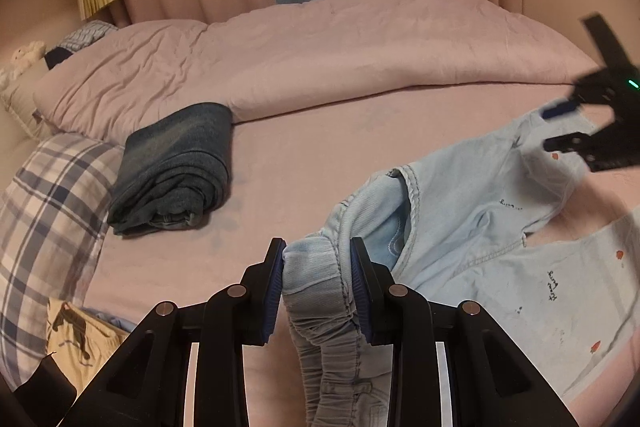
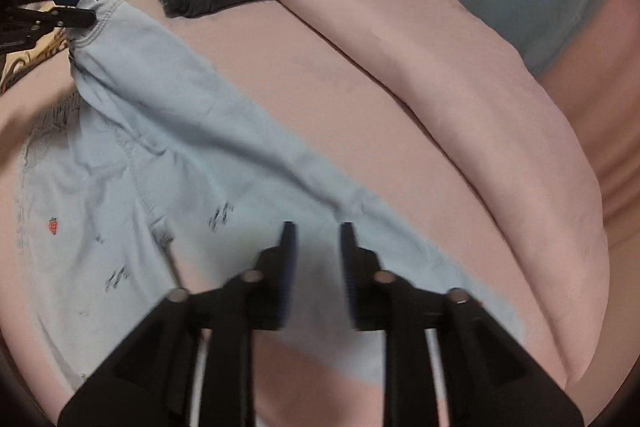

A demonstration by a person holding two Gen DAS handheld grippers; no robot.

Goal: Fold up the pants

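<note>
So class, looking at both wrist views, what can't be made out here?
- Right gripper grip on the light blue pants: right wrist view blurred.
- Pants waistband: partly hidden between the left gripper fingers, left wrist view.
- Pant leg ends: cut off by frame edges.
- Small print on pants: too small to read.

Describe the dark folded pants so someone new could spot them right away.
Start at the pink bed, then look toward the plaid pillow at its head. The dark folded pants lie beside it against the rolled pink duvet: charcoal and neatly stacked, unlike the light blue pants spread out.
</note>
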